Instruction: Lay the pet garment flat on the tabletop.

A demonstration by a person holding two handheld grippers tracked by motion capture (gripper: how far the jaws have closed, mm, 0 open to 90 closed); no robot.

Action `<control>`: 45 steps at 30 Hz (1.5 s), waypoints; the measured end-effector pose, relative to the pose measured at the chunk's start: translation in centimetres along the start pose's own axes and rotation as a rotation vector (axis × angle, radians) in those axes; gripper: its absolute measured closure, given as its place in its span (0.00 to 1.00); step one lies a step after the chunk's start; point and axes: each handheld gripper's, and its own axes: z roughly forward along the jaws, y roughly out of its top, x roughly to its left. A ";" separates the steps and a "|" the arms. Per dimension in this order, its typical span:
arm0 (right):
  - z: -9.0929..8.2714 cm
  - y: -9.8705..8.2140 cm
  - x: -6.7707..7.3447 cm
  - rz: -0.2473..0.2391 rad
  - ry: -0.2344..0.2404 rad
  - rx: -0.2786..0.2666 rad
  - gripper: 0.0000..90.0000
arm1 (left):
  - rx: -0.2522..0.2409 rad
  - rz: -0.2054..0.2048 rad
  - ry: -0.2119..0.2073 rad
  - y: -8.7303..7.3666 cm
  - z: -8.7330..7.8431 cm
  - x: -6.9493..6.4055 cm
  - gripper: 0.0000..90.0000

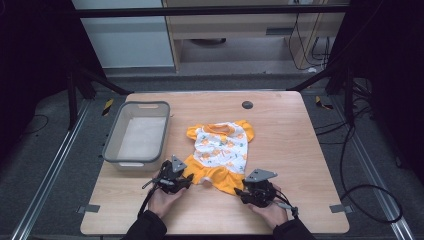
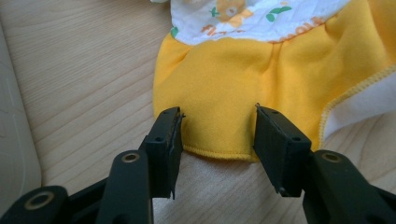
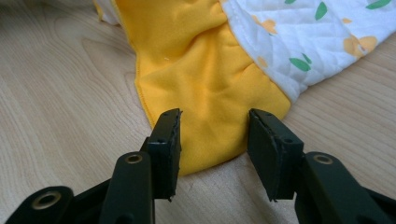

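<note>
here, the small garment, white printed top with a yellow skirt, is lying flat near the middle of the tabletop. the left gripper is sitting at the skirt's left hem corner, jaws standing open astride the yellow cloth. the right gripper is sitting likewise at the right hem corner, jaws open. a grey bin is standing just left of the garment.

Low in the frame's centre, the left gripper and right gripper sit side by side, jaws parted, hands gripping from below.
</note>
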 end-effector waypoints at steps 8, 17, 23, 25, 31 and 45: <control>0.2 0.0 0.1 -0.008 -0.003 0.018 0.68 | 0.001 0.021 -0.027 0.0 0.0 -0.2 0.69; 0.2 0.2 0.3 0.000 0.035 0.027 0.89 | -0.001 0.019 -0.074 0.0 0.0 -0.6 0.91; -0.1 0.3 -0.1 0.012 0.043 0.036 0.91 | -0.005 0.002 -0.089 0.0 -0.3 -0.5 0.96; -0.6 0.3 -0.3 0.018 0.044 0.030 0.91 | -0.021 -0.015 -0.109 0.2 -0.8 -0.4 0.96; -2.2 0.0 -1.6 0.046 0.054 -0.009 0.91 | -0.055 -0.040 -0.149 0.5 -2.7 -0.3 0.97; -4.7 -0.9 -3.6 0.066 0.063 0.002 0.90 | -0.015 -0.044 -0.213 -1.3 -5.6 -2.7 0.96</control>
